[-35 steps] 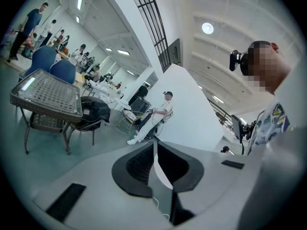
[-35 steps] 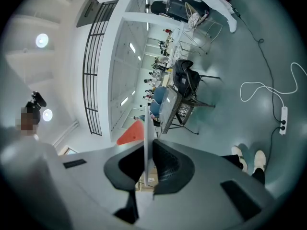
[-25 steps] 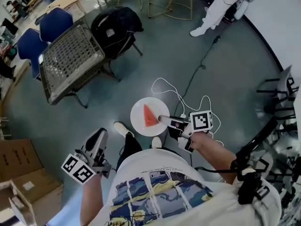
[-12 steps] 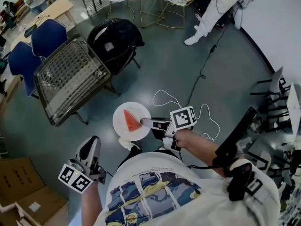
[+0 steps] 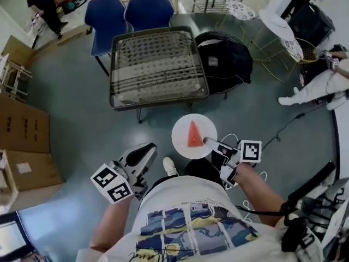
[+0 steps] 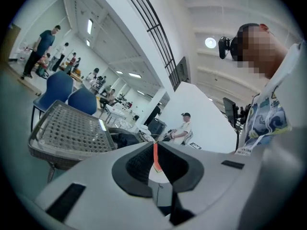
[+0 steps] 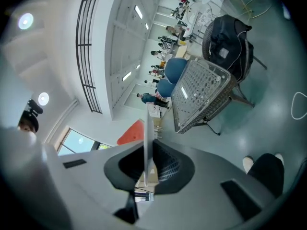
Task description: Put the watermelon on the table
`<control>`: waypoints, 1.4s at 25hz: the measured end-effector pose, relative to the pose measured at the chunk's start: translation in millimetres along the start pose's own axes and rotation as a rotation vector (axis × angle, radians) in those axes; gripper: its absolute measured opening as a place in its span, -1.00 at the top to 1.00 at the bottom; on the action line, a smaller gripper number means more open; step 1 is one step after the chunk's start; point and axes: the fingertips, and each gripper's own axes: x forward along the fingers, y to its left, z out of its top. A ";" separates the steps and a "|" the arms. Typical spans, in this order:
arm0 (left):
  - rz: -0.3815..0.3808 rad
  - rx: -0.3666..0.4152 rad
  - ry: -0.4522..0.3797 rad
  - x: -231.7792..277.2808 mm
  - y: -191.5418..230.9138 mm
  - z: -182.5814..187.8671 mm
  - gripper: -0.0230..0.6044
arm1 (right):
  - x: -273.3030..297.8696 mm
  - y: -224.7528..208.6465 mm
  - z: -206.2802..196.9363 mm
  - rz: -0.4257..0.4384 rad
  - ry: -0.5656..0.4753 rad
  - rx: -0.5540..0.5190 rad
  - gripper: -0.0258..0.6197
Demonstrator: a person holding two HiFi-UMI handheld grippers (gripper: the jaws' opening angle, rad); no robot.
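A: Right gripper (image 5: 210,142): how are the jaws recorded?
B: Closed on the rim of the white plate (image 5: 181,138). In the right gripper view the plate is seen edge-on, pinched between the two dark pads.

A: And the watermelon slice (image 5: 193,135)?
B: It is logged as lying flat on that plate, a red wedge with its point away from the person. The plate is held roughly level above the grey-green floor (image 5: 82,108). It is near the mesh-topped table (image 5: 158,64) but apart from it, opposite the table's near right corner. Nothing is noted on the table top.

A: Left gripper (image 5: 147,148)?
B: The jaws are drawn together with nothing carried. In the left gripper view a thin orange strip is seen in the slit between the pads; what it is cannot be told. The gripper is held low at the person's left, well apart from the plate.

A: Surroundings?
B: Two blue chairs (image 5: 107,14) are noted behind the table and a black bag (image 5: 223,56) on a seat just beside its right edge. Cardboard boxes (image 5: 22,127) are stacked at far left. A white cable (image 5: 235,137) is seen on the floor beside the right gripper, and a pale shoe (image 5: 170,167) below the plate.
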 end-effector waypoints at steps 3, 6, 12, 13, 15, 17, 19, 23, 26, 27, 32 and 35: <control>0.062 -0.020 -0.014 -10.7 27.0 10.7 0.84 | 33.9 -3.2 16.8 0.004 0.032 -0.013 0.84; 0.145 -0.027 -0.035 -16.6 50.9 19.8 0.84 | 68.0 -12.4 39.2 0.018 0.081 -0.015 0.84; 0.246 -0.036 -0.057 13.7 99.5 47.1 0.85 | 126.3 -42.9 113.9 0.034 0.143 -0.018 0.84; 0.262 -0.037 -0.052 24.2 107.9 53.4 0.89 | 135.7 -48.0 130.0 0.036 0.153 -0.017 0.84; 0.291 -0.031 -0.043 46.8 123.1 68.7 0.90 | 153.9 -59.3 163.5 0.032 0.179 -0.023 0.84; 0.312 -0.034 -0.039 69.0 137.6 84.1 0.90 | 172.7 -68.6 197.7 0.031 0.208 -0.036 0.84; 0.329 -0.037 -0.037 89.5 152.3 99.6 0.90 | 190.9 -77.3 230.5 0.035 0.229 -0.050 0.84; 0.369 -0.029 -0.031 122.6 176.3 128.3 0.90 | 224.8 -100.6 288.7 0.030 0.263 -0.059 0.84; 0.412 -0.032 -0.037 138.7 194.6 145.6 0.90 | 252.0 -123.5 325.8 0.022 0.284 -0.061 0.84; 0.431 -0.039 -0.042 142.3 200.7 150.6 0.90 | 262.3 -131.2 336.7 0.021 0.290 -0.059 0.84; 0.520 -0.048 -0.058 144.5 219.2 170.7 0.90 | 313.3 -168.7 378.2 -0.020 0.311 -0.059 0.84; 0.573 -0.061 -0.062 147.1 228.4 177.6 0.90 | 345.0 -194.8 402.0 -0.039 0.311 -0.042 0.84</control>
